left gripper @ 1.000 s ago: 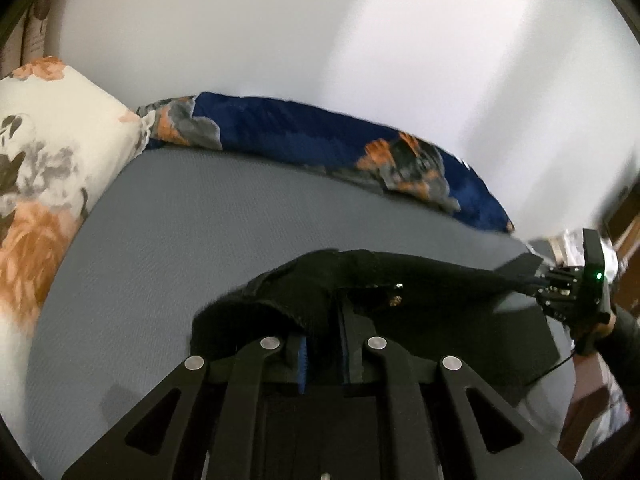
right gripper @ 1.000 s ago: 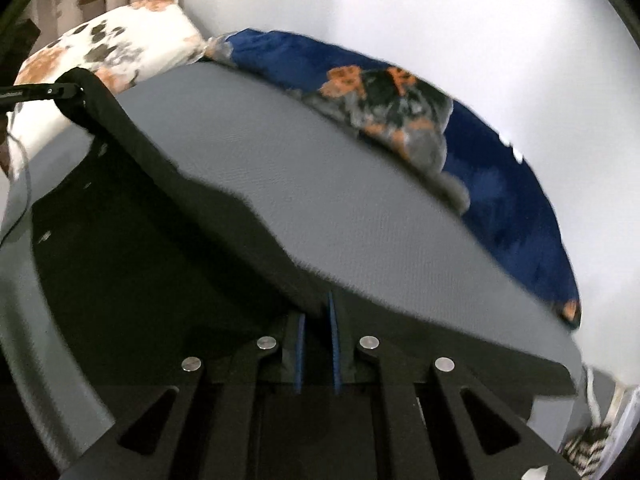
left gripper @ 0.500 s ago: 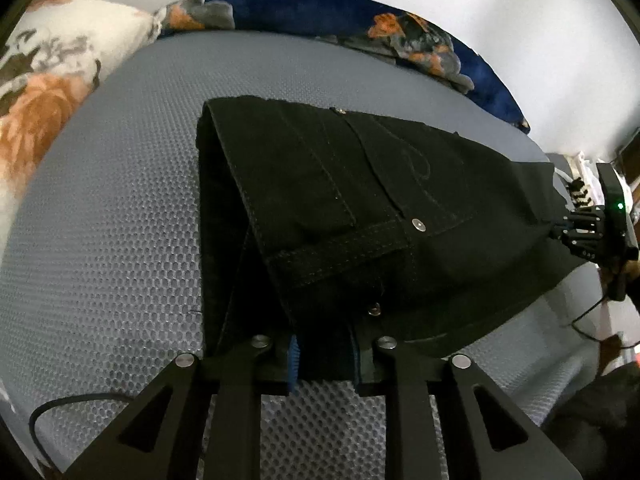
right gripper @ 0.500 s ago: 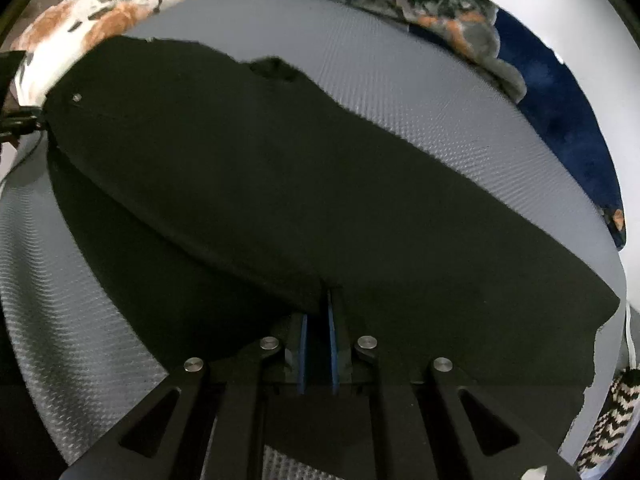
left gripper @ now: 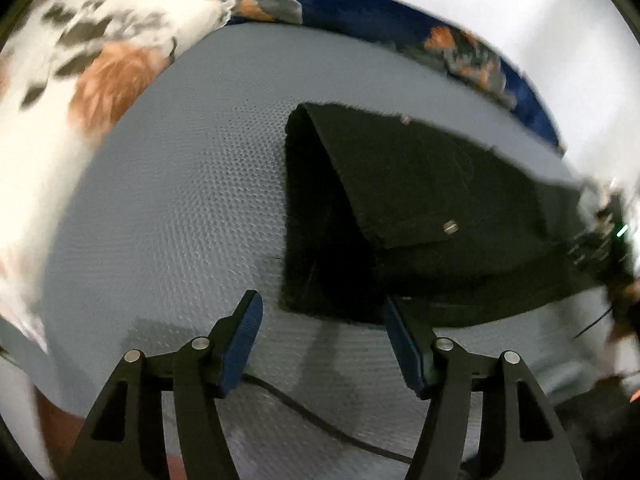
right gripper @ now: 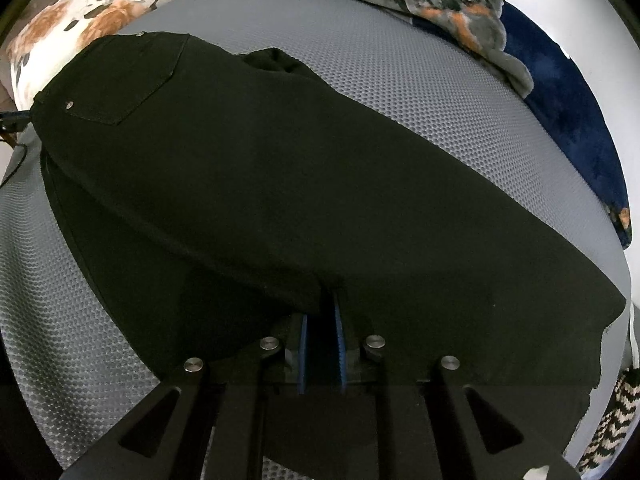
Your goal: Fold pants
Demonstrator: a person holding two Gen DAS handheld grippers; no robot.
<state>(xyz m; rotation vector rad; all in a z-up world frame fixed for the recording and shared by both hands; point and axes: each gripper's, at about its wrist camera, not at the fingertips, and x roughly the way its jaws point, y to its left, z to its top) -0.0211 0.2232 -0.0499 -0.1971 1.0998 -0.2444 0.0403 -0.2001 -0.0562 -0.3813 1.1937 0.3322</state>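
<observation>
Pants (right gripper: 304,184), black, lie folded on the grey honeycomb-textured mattress (right gripper: 400,92), waist end to the far left with its back pocket and rivets facing up, legs running toward the near right. In the left wrist view the pants (left gripper: 420,208) sit just beyond the left gripper (left gripper: 320,320), whose blue-padded jaws are opening, wide apart, with nothing between them but bare mattress and a thin black cable (left gripper: 320,420) trailing across it. Over on the right, the right gripper (right gripper: 320,312) has its jaws nearly together and just starting to open, a fold of the black cloth between the pads. Along the far edge runs a navy floral blanket (right gripper: 560,92), and a white floral pillow (right gripper: 60,28) sits at far left. Behind it all, a plain white wall (left gripper: 480,0).
</observation>
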